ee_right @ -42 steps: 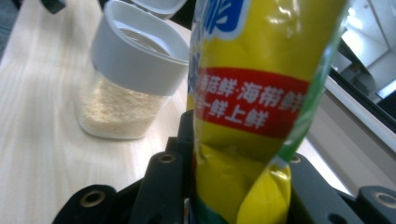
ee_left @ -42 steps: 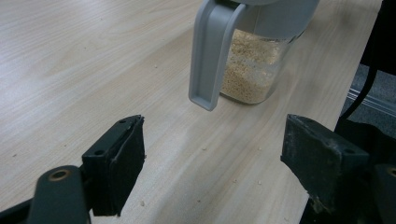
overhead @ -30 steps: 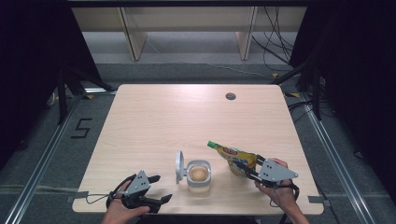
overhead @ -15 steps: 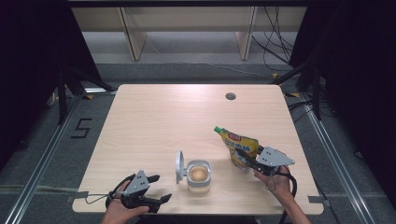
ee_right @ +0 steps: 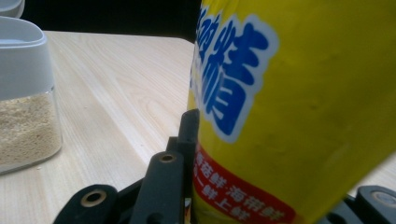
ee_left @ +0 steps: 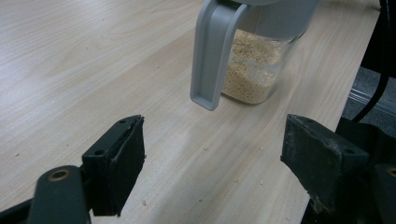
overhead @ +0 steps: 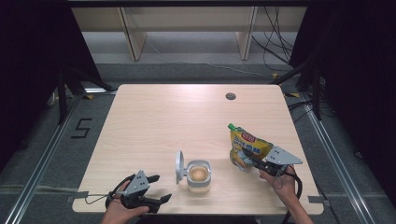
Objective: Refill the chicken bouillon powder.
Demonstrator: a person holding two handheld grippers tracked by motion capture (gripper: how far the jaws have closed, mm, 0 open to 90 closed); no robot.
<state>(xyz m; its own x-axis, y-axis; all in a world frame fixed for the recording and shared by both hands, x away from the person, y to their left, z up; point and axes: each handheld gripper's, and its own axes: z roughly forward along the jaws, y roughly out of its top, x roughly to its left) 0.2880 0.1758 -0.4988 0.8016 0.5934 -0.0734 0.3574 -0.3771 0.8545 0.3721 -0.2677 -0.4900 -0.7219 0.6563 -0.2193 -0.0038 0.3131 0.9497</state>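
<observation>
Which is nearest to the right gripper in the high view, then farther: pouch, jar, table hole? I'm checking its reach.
1. Pouch: clamped in the right gripper.
2. Jar: to its left, near the front edge.
3. Table hole: far side.

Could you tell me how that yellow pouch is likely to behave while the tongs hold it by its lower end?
The yellow pouch looks soft-walled, so it will probably flex rather than stay stiff. The right tongs are clamped low, so the green-capped top may sag. Its glossy film could slip.
</observation>
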